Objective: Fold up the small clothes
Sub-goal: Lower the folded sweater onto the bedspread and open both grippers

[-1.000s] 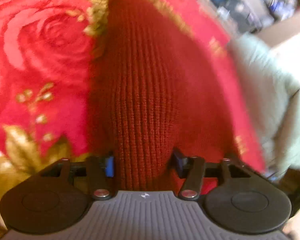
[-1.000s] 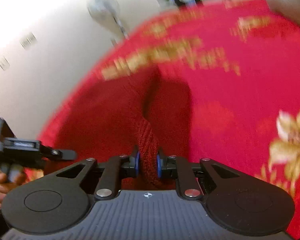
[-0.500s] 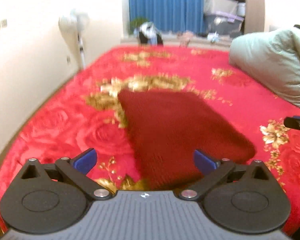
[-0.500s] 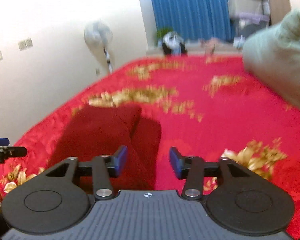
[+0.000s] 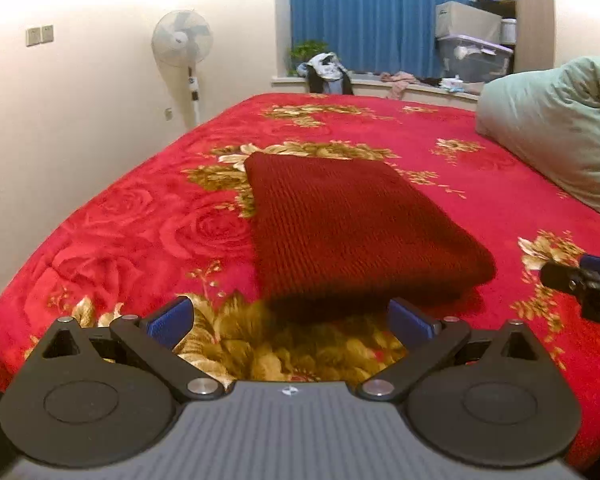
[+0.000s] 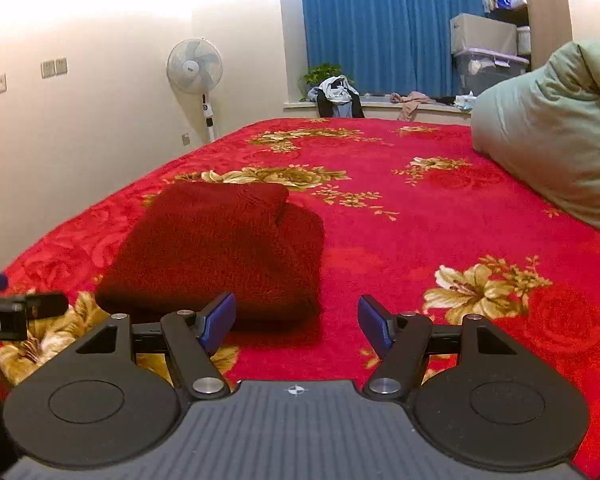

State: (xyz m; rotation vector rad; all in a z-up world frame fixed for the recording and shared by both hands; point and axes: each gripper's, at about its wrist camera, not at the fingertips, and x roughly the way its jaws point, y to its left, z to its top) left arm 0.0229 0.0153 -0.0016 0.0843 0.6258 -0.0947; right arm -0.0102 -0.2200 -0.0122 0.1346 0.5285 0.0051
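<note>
Open bedspread right of sweater, pillow far right

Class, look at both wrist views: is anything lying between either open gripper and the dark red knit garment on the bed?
Nothing visible. The left gripper and the right gripper are both open, with only bare red floral bedspread between them and the folded knit garment. The green pillow lies off to the right.

Both wrist views low over the bed, facing the curtain; sharing the folded knit
</note>
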